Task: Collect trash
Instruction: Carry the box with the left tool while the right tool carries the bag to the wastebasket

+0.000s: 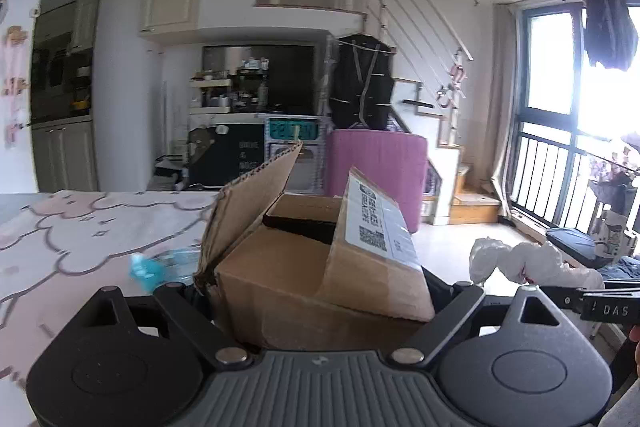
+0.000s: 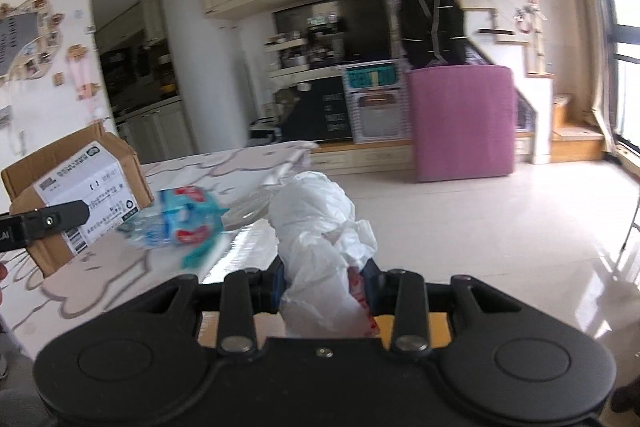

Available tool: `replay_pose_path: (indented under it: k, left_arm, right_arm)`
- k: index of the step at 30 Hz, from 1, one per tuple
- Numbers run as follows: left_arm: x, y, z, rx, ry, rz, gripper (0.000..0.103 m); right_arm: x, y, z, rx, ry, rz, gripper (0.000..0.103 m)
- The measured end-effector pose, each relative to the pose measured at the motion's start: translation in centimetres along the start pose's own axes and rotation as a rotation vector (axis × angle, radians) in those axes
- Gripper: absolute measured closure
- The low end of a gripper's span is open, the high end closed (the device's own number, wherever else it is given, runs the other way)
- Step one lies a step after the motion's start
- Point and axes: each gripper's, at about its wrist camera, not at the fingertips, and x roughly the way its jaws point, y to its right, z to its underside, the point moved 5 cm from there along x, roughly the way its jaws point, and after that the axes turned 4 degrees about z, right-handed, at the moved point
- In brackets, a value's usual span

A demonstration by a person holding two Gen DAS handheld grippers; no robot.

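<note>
Left tongs (image 1: 320,291) gripping cardboard box (image 1: 312,267) (flaps up), right tongs (image 2: 324,287) clamping white bag (image 2: 320,227)

You've got a pink cabinet (image 2: 464,123) on the floor by the stairs (image 2: 576,139), dark garment (image 1: 608,23) hanging at the window (image 1: 552,67).

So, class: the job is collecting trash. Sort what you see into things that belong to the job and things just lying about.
Part of the job:
- cardboard box, held in the left hand-held gripper
- white crumpled bag, held in the right hand-held gripper
- crushed plastic bottle on the table

Just lying about:
- pink cabinet
- hanging dark clothes
</note>
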Motion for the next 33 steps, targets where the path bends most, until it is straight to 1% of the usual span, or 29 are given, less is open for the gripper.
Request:
replay_pose_path:
  k: [8, 11, 14, 19, 24, 28, 33]
  left_arm:
    - [4.4, 5.5, 0.1, 0.018, -0.038, 0.068, 0.011]
    - [6.3, 7.0, 0.5, 0.02, -0.068, 0.087, 0.011]
    - [8.8, 8.2, 0.9, 0.008, -0.118, 0.108, 0.011]
    - [14.0, 10.0, 2.2, 0.009, -0.241, 0.128, 0.011]
    - [19.5, 10.7, 4.0, 0.024, -0.361, 0.139, 0.011]
    - [23.3, 10.7, 6.1, 0.05, -0.457, 0.14, 0.011]
    - [27.9, 11.1, 9.8, 0.072, -0.611, 0.183, 0.011]
  right_arm:
    - [-0.4, 5.1, 0.0, 0.023, 0.001, 0.116, 0.066]
    - [-0.1, 7.0, -0.1, 0.053, 0.002, 0.155, 0.066]
    - [0.7, 8.3, -0.1, 0.088, -0.003, 0.184, 0.066]
    - [3.7, 10.3, 0.2, 0.175, -0.057, 0.21, 0.066]
    - [8.6, 11.0, 1.2, 0.251, -0.12, 0.227, 0.066]
    - [12.9, 11.9, 3.0, 0.341, -0.182, 0.235, 0.066]
    - [17.4, 13.2, 6.3, 0.401, -0.276, 0.26, 0.066]
